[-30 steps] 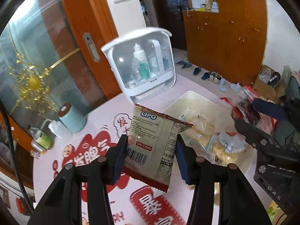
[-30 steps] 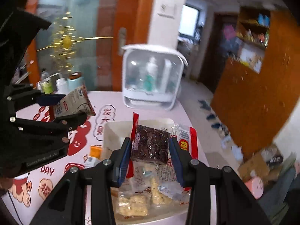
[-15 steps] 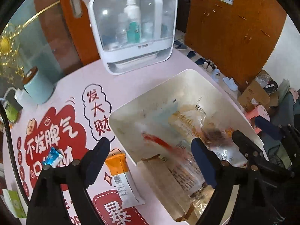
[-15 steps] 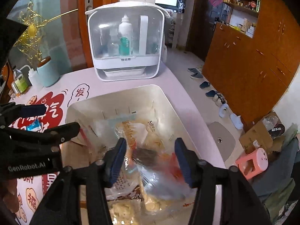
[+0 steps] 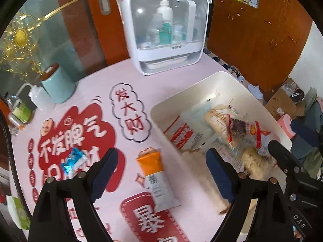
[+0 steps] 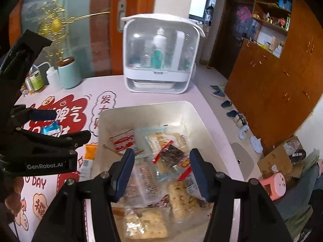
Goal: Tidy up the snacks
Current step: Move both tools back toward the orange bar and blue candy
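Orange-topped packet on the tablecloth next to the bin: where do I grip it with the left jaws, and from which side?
The orange-topped packet lies flat beside the white bin, orange end away from you. Come straight down from above with the open left gripper and close across its narrow width near the middle. Its long sides look free; the bin wall stands just to its right.

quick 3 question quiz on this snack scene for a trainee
1. True or false: both the left gripper and the right gripper have open, empty jaws.
2. Where does the orange-and-white snack packet lie? A) in the white plastic bin B) on the pink printed tablecloth beside it C) in the left jaws
3. Fill in: the small blue foil packet lies ___ the bin.

Key: 1 true; 2 B; 3 outside
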### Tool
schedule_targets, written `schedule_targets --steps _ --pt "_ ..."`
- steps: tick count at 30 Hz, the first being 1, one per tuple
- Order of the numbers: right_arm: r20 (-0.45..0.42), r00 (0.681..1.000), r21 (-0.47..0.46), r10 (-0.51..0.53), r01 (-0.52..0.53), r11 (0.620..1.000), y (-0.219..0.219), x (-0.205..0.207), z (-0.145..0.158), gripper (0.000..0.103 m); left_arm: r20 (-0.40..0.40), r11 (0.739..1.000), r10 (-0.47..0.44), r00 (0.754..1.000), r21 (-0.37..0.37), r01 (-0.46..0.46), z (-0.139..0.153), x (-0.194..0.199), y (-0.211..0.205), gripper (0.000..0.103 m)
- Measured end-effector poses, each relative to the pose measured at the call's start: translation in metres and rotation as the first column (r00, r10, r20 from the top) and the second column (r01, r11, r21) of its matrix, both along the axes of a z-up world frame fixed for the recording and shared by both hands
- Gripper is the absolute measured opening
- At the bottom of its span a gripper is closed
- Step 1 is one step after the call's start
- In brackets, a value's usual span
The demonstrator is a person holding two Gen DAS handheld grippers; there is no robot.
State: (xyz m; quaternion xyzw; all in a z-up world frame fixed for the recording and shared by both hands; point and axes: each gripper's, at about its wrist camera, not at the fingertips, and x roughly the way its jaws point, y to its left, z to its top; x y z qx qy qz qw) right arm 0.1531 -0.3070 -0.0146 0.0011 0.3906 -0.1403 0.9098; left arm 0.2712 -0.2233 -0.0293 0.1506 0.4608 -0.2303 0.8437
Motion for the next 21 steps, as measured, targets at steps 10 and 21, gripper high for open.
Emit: schedule_targets --steps 10,21 --pt "0.047 0.996 -0.076 0.069 -0.065 0.995 0.044 -0.02 0.045 0.057 0.215 0.991 0.037 0.976 0.115 -0.062 0.061 -0.027 0.066 0.088" --pt "0.137 0.983 -0.128 0.123 -0.106 0.986 0.088 -0.02 0.114 0.057 0.414 0.965 0.088 0.906 0.192 -0.181 0.163 -0.027 0.145 0.088"
